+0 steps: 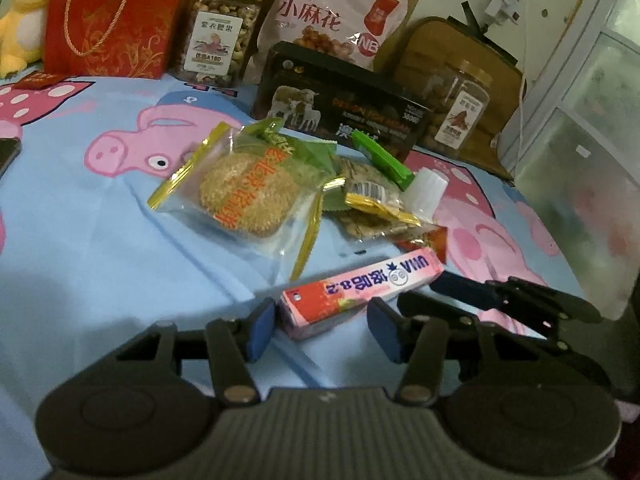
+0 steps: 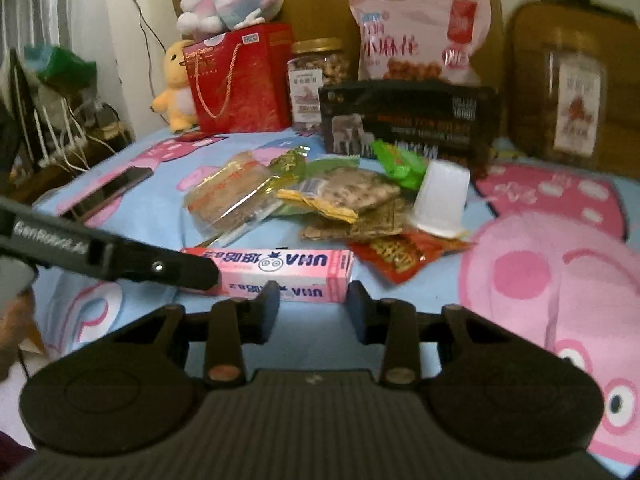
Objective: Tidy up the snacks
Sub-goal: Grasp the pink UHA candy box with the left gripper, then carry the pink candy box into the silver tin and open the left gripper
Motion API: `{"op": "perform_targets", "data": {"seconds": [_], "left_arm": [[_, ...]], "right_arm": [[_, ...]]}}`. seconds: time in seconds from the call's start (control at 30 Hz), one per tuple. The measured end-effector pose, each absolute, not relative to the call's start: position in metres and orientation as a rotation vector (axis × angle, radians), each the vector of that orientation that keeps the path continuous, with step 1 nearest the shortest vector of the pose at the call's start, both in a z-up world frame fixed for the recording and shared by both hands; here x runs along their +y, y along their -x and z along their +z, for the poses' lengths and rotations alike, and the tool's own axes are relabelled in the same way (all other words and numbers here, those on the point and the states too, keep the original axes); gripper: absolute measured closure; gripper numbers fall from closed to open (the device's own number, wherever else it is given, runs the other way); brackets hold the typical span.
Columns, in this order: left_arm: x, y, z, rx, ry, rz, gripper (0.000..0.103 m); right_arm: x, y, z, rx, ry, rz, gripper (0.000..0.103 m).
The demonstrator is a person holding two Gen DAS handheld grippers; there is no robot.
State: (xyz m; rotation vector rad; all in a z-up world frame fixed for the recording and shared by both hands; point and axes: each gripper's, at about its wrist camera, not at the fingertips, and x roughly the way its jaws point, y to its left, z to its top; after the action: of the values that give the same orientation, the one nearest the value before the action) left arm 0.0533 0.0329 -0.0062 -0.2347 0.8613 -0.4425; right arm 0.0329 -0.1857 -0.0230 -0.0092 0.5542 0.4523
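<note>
The work surface is a bed covered by a blue cartoon-pig bedsheet (image 1: 100, 248). Along its far edge stand the large items: a red gift bag (image 1: 116, 16), a pink snack bag (image 1: 332, 16), a black box (image 1: 340, 108) and two clear nut jars (image 1: 220, 36).

The loose snacks lie in a pile mid-sheet: a sesame cake packet (image 1: 244, 196), a sunflower seed packet (image 1: 372, 208), a green wrapper (image 1: 384, 156), a red packet (image 2: 404, 252) and an inverted white jelly cup (image 1: 426, 188).

The pink UHA candy box (image 1: 360, 288) lies flat on the sheet, just in front of the pile and apart from it.

Handling: the box is judged light and stiff, with smooth card faces that may slip. Grasp across the narrow width near mid-length; excess force may crush the walls.

Left gripper (image 1: 322, 326): jaws wide open, holding nothing. The near end of the box lies between its blue pads (image 1: 260, 328), not touching either.

Right gripper (image 2: 314, 306): jaws open, holding nothing. The long side of the box lies just ahead of its fingertips, crosswise to them. The left gripper's finger overlaps the box's other end in this view.
</note>
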Motion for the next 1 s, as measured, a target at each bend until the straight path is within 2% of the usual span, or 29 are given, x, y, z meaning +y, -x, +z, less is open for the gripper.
{"op": "perform_targets", "data": {"seconds": [0.2, 0.37, 0.43, 0.67, 0.83, 0.9, 1.0], "left_arm": [[0.037, -0.053, 0.04, 0.773, 0.225, -0.473, 0.053], [0.015, -0.122, 0.098, 0.565, 0.184, -0.488, 0.053], [0.002, -0.165, 0.108, 0.56, 0.193, -0.495, 0.053], [-0.036, -0.292, 0.075, 0.706, 0.21, -0.465, 0.052], [-0.038, -0.318, 0.043, 0.754, 0.218, -0.454, 0.051], [-0.037, -0.32, 0.041, 0.725, 0.216, -0.446, 0.047], [-0.034, -0.32, 0.039, 0.71, 0.204, -0.422, 0.046]], "right_arm": [[-0.185, -0.011, 0.008, 0.47, 0.044, 0.442, 0.063], [-0.192, -0.057, 0.051, 0.328, 0.067, 0.408, 0.063], [-0.197, -0.085, 0.06, 0.287, 0.075, 0.386, 0.063], [-0.21, -0.206, 0.054, 0.405, 0.053, 0.298, 0.063], [-0.219, -0.251, 0.021, 0.533, -0.02, 0.301, 0.059], [-0.22, -0.251, 0.016, 0.526, -0.038, 0.299, 0.054], [-0.217, -0.256, 0.013, 0.477, 0.034, 0.284, 0.054]]}}
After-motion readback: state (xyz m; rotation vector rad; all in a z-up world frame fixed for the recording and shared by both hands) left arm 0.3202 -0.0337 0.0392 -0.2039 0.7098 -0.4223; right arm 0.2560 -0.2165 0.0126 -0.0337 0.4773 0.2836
